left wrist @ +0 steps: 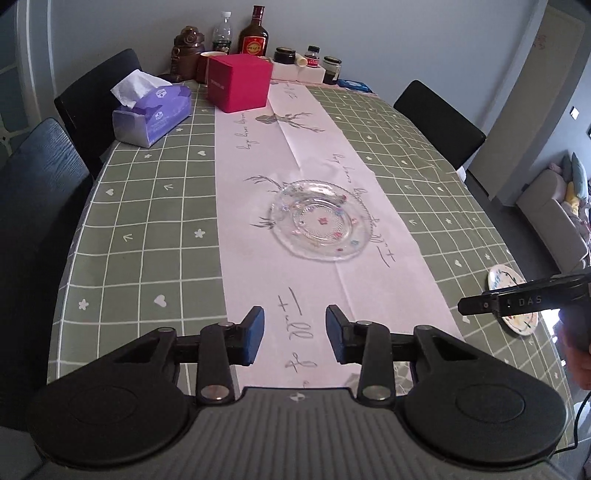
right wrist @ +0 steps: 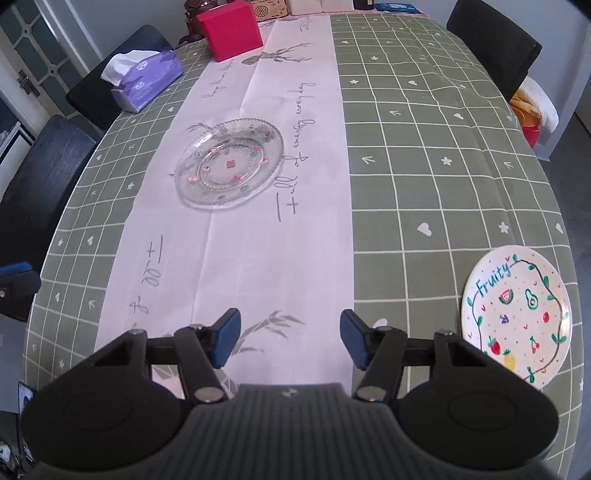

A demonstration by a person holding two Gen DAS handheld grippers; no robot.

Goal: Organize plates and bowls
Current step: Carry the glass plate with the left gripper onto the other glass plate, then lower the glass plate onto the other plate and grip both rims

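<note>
Plates lie flat, face up, neither with a long axis: round clear glass plate with coloured flowers (right wrist: 229, 164) on the pale table runner (right wrist: 258, 258), ahead-left of the right gripper (right wrist: 290, 339); white fruit-painted plate (right wrist: 517, 317) just to its right. Left gripper (left wrist: 294, 334) and right gripper are part-open, holding nothing.

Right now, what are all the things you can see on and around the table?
Glass plate: one, clear with coloured flowers, on the white runner.
Fruity plate: one, white with fruit drawings, near the table's right edge.
Tablecloth: one, green with white grid.
Tissue box: one, purple, far left.
Red box: one, far end of runner.
Bottles and jars: several, brown, clear and dark, far end.
Chairs: at least three, black, at the sides.
Sofa: one, grey, off to the right.
Left hand-held gripper: black, blue pads, open, empty.
Right hand-held gripper: same, open, empty.
</note>
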